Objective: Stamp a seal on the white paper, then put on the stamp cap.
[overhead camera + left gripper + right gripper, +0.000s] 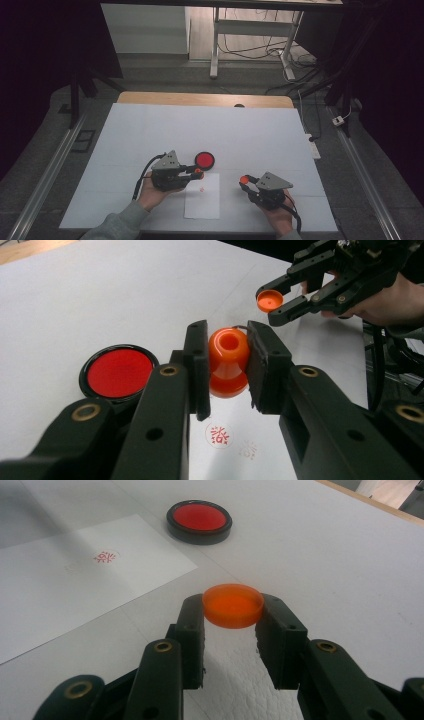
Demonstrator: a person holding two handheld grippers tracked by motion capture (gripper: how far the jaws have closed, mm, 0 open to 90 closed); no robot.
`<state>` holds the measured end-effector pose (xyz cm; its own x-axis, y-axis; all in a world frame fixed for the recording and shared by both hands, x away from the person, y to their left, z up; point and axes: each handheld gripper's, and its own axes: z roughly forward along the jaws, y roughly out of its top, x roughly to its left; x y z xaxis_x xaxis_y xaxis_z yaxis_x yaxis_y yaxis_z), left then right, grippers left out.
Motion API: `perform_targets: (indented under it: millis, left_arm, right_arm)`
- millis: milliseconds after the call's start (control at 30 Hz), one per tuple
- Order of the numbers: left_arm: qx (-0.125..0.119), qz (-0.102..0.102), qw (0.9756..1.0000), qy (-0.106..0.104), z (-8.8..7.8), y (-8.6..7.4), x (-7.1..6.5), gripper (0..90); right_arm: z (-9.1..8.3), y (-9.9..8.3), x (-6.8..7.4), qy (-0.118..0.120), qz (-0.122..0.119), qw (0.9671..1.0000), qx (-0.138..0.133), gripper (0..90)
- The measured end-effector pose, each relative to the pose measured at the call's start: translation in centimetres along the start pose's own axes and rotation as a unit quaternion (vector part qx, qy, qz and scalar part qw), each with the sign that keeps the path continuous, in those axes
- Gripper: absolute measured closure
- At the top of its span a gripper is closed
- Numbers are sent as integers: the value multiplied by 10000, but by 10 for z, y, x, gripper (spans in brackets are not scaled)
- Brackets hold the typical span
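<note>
Black jaws of the left gripper (229,365) clamp an orange stamp (228,362) by its waist, its hollow end toward the lens, above a white sheet of paper (202,196) that bears a red round imprint (219,435) (a fainter mark sits just beside it); in the high view this gripper hangs over the sheet's upper left corner, held in the person's left hand (152,192); the right gripper (233,611), well apart to the right, pinches a shallow orange cap (233,605) by its rim, clear of the table; a round black ink pad (204,160) with a red face lies open on the white table cover (260,135) just beyond the paper's far edge, near the left gripper; nothing lies between stamp and cap; behind the table stand a desk frame (216,45) and loose cables (260,50) on the floor.
</note>
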<state>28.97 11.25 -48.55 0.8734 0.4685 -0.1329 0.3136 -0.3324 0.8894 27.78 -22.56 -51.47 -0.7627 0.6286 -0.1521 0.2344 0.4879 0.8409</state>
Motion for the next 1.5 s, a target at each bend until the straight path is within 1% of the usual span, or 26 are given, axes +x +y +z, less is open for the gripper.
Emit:
perform_targets:
  millis: [167, 400, 500, 600, 700, 800, 967, 1200, 1267, 1333, 1500]
  left_arm:
    - [32, -90, 9999, -46, -2, 3, 2, 719]
    - [127, -210, 9997, -37, -1, 5, 6, 719]
    - [132, -278, 9995, -35, -2, 7, 8, 719]
    - [106, -391, 9992, -57, -3, 9, 9, 719]
    - [105, -424, 9990, -87, -4, 12, 10, 719]
    - [92, -430, 9990, -108, -5, 13, 11, 719]
    - [67, -465, 9988, -138, -7, 12, 13, 718]
    - [30, -445, 9988, -179, -7, 13, 12, 719]
    - [33, -444, 9989, -175, -8, 13, 12, 719]
    - [23, -452, 9988, -179, -8, 13, 12, 718]
    - [16, -462, 9988, -174, -9, 13, 13, 718]
  right_arm:
    - [1, 0, 1, 26, -22, 10000, -4, 639]
    - [1, 1, 0, 27, -7, 10000, 1, 639]
    - [1, 1, 0, 19, -5, 10000, 11, 640]
    - [1, 1, 0, 9, 1, 10000, -13, 639]
    - [1, 1, -1, 11, 5, 10000, -28, 640]
    - [1, 1, -1, 5, -4, 10000, 4, 640]
    - [2, 2, 0, 17, -32, 10000, -17, 639]
    - [2, 3, 1, 21, -32, 10000, -28, 639]
    - [2, 4, 1, -10, -46, 10000, -10, 640]
    - [4, 4, 1, 43, -26, 10000, -36, 640]
    - [6, 5, 2, 76, -35, 10000, -46, 639]
